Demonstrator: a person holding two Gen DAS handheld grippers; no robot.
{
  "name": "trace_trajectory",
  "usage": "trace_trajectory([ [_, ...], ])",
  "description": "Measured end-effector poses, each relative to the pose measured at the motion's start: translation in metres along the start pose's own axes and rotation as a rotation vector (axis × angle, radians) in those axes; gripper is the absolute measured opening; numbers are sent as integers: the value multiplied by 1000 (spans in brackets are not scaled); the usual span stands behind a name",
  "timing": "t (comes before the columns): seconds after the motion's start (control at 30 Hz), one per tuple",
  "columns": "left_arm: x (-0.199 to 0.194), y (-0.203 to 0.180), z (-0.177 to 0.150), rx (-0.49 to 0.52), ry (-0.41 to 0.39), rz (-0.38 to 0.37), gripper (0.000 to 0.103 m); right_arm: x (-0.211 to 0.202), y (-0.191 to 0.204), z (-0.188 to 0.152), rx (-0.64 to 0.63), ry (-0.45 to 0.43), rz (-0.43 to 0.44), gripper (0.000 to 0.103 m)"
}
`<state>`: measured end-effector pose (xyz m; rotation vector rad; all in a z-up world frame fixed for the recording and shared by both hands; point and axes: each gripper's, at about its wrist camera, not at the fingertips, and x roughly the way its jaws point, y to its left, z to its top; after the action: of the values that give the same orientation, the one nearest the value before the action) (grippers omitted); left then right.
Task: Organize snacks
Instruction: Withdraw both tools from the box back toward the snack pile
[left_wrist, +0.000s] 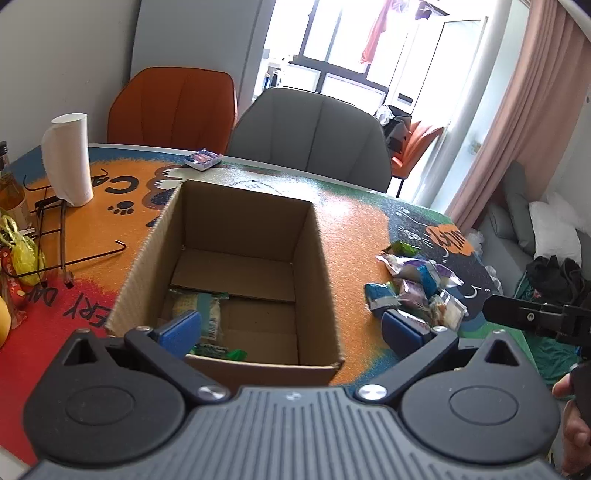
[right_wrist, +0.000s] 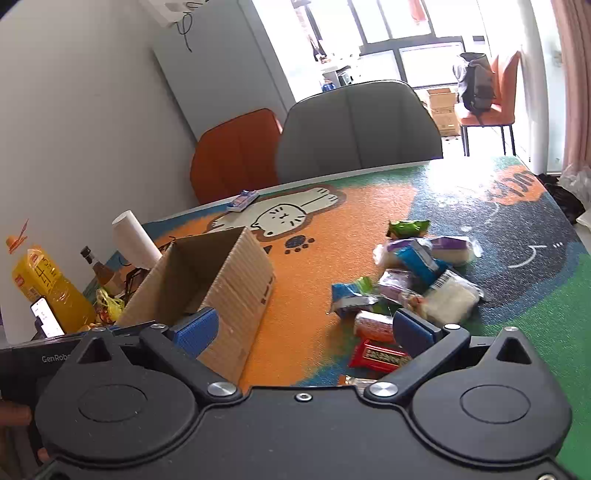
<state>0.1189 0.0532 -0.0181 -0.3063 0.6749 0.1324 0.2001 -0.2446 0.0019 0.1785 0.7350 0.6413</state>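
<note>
Two pairs of jaws stand wide and empty, nothing between the blue pads of either. The left gripper (left_wrist: 291, 328) hangs over the near edge of the cardboard box (left_wrist: 236, 236), looking down into it; the right gripper (right_wrist: 304, 328) sits lower over the counter (right_wrist: 317, 266), with the box off its left pad and the snack pile (right_wrist: 413, 273) ahead and to its right.

That pile is what the coming move turns on. It lies well apart from the box, on the box's right side, and the right gripper is plainly the nearer hand — the red bar (right_wrist: 380, 356) and an orange-wrapped packet (right_wrist: 373, 326) lie just beside its right pad, nearest of the lot. The red bar's long axis runs roughly across the picture, a little tilted, so the jaws would probably need a turn to close across its narrow side rather than along its length.

From the left wrist view, the box's floor shows — a pale packet (left_wrist: 210, 314) and a green wrapper (left_wrist: 218, 352) already lie at the near left corner, the rest bare cardboard. The right wrist view cannot see that floor, only the box's ribbed outer wall and part of the inside; yet it alone shows the red bar, which the left gripper's body hides in the other view.
</note>
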Motion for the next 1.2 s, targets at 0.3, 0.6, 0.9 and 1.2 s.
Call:
trace_trajectory([
  [0.3, 4, -29, -7, 35, 10, -61, 103, -15, -27, -9, 40, 1, -51, 103],
  [0.6, 9, -59, -10, 72, 11, -117, 103, -28, -51, -15, 71, -9, -83, 103],
  [0.9, 15, -88, -16, 109, 8, -168, 103, -37, -74, -23, 98, -13, -99, 103],
  [1.2, 37, -111, -30, 152, 45, -198, 101, -40, -96, -32, 123, -9, -113, 102],
])
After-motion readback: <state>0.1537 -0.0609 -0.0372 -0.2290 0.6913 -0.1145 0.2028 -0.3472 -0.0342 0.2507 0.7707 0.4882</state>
